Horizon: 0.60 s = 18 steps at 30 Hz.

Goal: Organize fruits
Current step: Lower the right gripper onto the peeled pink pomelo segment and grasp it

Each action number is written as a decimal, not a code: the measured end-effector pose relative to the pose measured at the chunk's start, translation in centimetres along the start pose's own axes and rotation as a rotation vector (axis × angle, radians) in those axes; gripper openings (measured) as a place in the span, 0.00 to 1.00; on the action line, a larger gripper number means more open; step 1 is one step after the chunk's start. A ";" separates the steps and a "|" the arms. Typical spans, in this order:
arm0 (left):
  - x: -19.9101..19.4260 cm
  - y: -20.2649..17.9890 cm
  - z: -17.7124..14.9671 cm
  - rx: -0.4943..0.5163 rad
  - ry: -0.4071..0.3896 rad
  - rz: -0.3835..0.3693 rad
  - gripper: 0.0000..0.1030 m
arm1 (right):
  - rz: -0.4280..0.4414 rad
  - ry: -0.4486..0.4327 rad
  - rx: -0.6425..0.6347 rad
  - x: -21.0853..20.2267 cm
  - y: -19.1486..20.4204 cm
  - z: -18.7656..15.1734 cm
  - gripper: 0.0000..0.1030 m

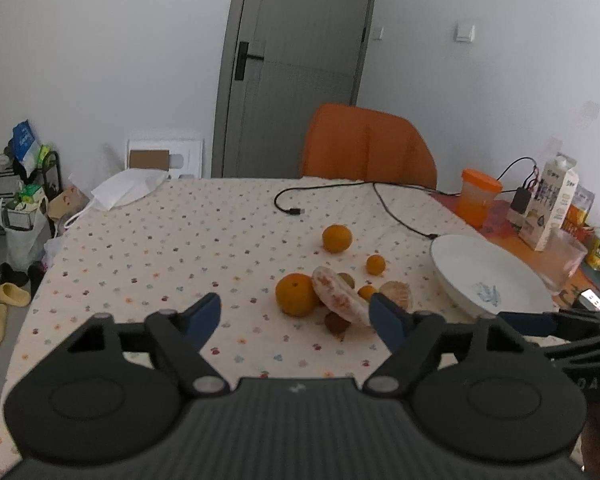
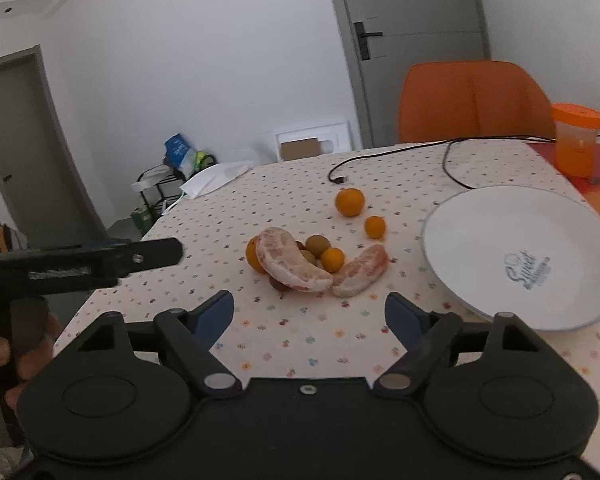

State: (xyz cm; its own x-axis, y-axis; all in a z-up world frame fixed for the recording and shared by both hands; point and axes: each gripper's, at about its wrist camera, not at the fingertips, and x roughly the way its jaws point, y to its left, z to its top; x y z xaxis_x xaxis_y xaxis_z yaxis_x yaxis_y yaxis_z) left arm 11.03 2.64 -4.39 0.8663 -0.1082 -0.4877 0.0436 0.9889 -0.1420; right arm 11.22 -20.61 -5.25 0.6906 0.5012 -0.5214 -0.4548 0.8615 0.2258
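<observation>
A pile of fruit lies mid-table: a large peeled pomelo segment (image 2: 292, 264), a second segment (image 2: 362, 270), an orange (image 1: 296, 294), small kumquats (image 2: 332, 259), brownish round fruits (image 2: 317, 245). Farther back sit an orange (image 2: 350, 201) and a small kumquat (image 2: 375, 227). An empty white plate (image 2: 512, 240) stands to the right; it also shows in the left wrist view (image 1: 460, 264). My left gripper (image 1: 296, 318) is open and empty, just before the pile. My right gripper (image 2: 310, 312) is open and empty, just short of the pomelo segments.
A black cable (image 1: 340, 192) runs across the far table. An orange cup (image 2: 576, 140), a milk carton (image 1: 552, 204) and a glass (image 1: 566, 260) stand at the right. An orange chair (image 1: 364, 144) is behind the table. A white bag (image 1: 128, 188) lies far left.
</observation>
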 end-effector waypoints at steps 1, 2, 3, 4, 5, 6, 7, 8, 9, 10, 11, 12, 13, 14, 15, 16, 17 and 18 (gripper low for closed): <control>0.4 0.2 0.1 -0.003 0.006 0.000 0.71 | 0.011 0.005 -0.008 0.4 0.1 0.2 0.79; 0.9 0.4 0.1 -0.005 0.010 0.000 0.70 | 0.019 0.011 -0.017 0.8 0.2 0.3 0.77; 1.2 0.4 0.2 -0.006 0.015 0.002 0.69 | 0.025 0.017 -0.021 1.3 0.2 0.5 0.75; 1.6 0.5 0.2 -0.005 0.022 0.004 0.67 | 0.031 0.022 -0.022 1.7 0.2 0.7 0.75; 2.0 0.6 0.2 -0.005 0.030 0.003 0.66 | 0.039 0.029 -0.020 2.2 0.2 1.0 0.74; 2.4 0.7 0.3 -0.008 0.036 0.001 0.66 | 0.047 0.035 -0.020 2.7 0.2 1.2 0.72; 2.8 0.9 0.2 -0.011 0.042 0.000 0.65 | 0.052 0.039 -0.022 3.1 0.2 1.4 0.72; 3.1 1.0 0.2 -0.015 0.047 0.001 0.65 | 0.056 0.044 -0.027 3.7 0.3 1.6 0.70; 3.5 1.1 0.2 -0.019 0.055 0.003 0.63 | 0.057 0.048 -0.031 4.1 0.4 1.8 0.69; 3.8 1.3 0.3 -0.025 0.063 0.003 0.61 | 0.056 0.052 -0.035 4.7 0.5 2.0 0.69; 4.1 1.5 0.3 -0.034 0.070 0.002 0.60 | 0.057 0.057 -0.040 5.1 0.5 2.2 0.68; 4.4 1.8 0.4 -0.040 0.075 0.001 0.59 | 0.061 0.061 -0.045 5.5 0.6 2.3 0.68; 4.6 2.0 0.4 -0.042 0.078 0.001 0.58 | 0.065 0.065 -0.052 6.0 0.7 2.4 0.68; 4.8 2.1 0.5 -0.042 0.081 0.003 0.57 | 0.066 0.071 -0.058 6.5 0.8 2.5 0.68; 4.9 2.3 0.6 -0.044 0.085 0.004 0.55 | 0.066 0.076 -0.062 6.8 0.9 2.6 0.66; 5.0 2.5 0.7 -0.048 0.089 0.003 0.54 | 0.068 0.081 -0.066 7.1 1.0 2.8 0.65; 5.1 2.8 0.8 -0.053 0.091 0.001 0.54 | 0.071 0.088 -0.069 7.6 1.0 2.9 0.62; 5.3 2.9 0.9 -0.057 0.092 0.001 0.53 | 0.074 0.094 -0.070 8.0 1.0 3.0 0.61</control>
State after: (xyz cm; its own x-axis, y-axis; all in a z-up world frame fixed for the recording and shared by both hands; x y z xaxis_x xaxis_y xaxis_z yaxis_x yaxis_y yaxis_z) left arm 16.19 5.06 -6.56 0.8166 -0.1189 -0.5648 0.0121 0.9819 -0.1892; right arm 18.02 -15.45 -6.71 0.5997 0.5504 -0.5809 -0.5430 0.8131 0.2098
